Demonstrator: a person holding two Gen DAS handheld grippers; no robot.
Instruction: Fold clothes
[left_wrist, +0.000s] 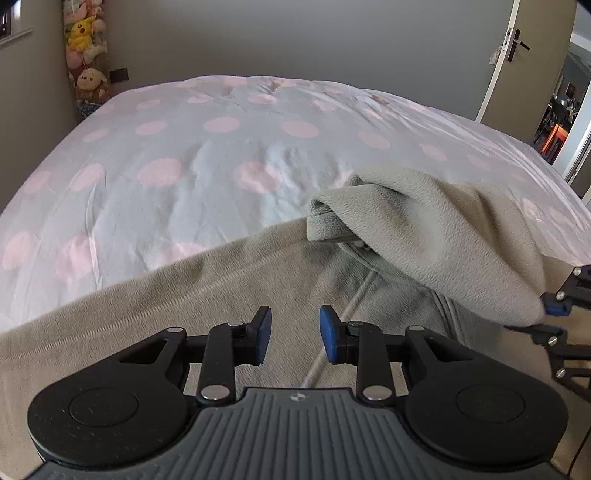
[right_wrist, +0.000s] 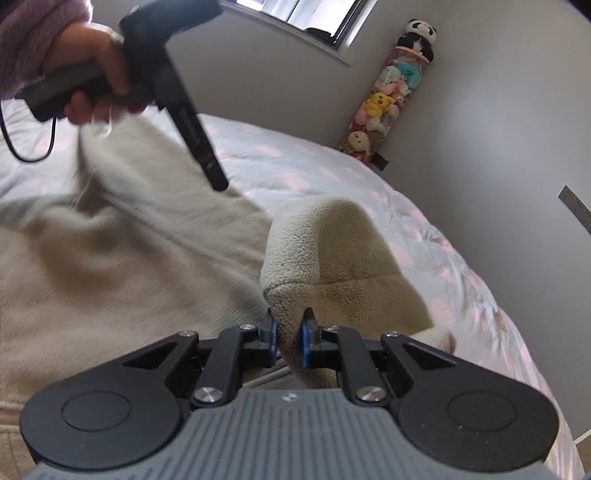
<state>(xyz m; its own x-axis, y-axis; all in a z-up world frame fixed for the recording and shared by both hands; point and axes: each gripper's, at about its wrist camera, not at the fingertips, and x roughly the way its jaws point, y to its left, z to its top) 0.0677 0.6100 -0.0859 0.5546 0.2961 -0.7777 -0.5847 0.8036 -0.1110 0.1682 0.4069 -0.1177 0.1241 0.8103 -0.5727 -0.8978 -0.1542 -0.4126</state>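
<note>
A beige fleece garment (left_wrist: 184, 295) with a zip lies spread on the bed. My left gripper (left_wrist: 295, 334) is open and empty, hovering just above the garment's body beside the zip line (left_wrist: 354, 299). My right gripper (right_wrist: 288, 341) is shut on a fold of the fleece (right_wrist: 325, 258), lifting it into a raised hump. That lifted fold (left_wrist: 443, 236) and the right gripper (left_wrist: 550, 314) show at the right of the left wrist view. The rest of the garment (right_wrist: 110, 258) spreads to the left in the right wrist view.
The bed has a pale cover with pink dots (left_wrist: 184, 155). A tall tube of plush toys (right_wrist: 384, 99) stands in the corner. An open door (left_wrist: 517, 59) is at the right. The hand holding the left gripper (right_wrist: 92, 74) is overhead.
</note>
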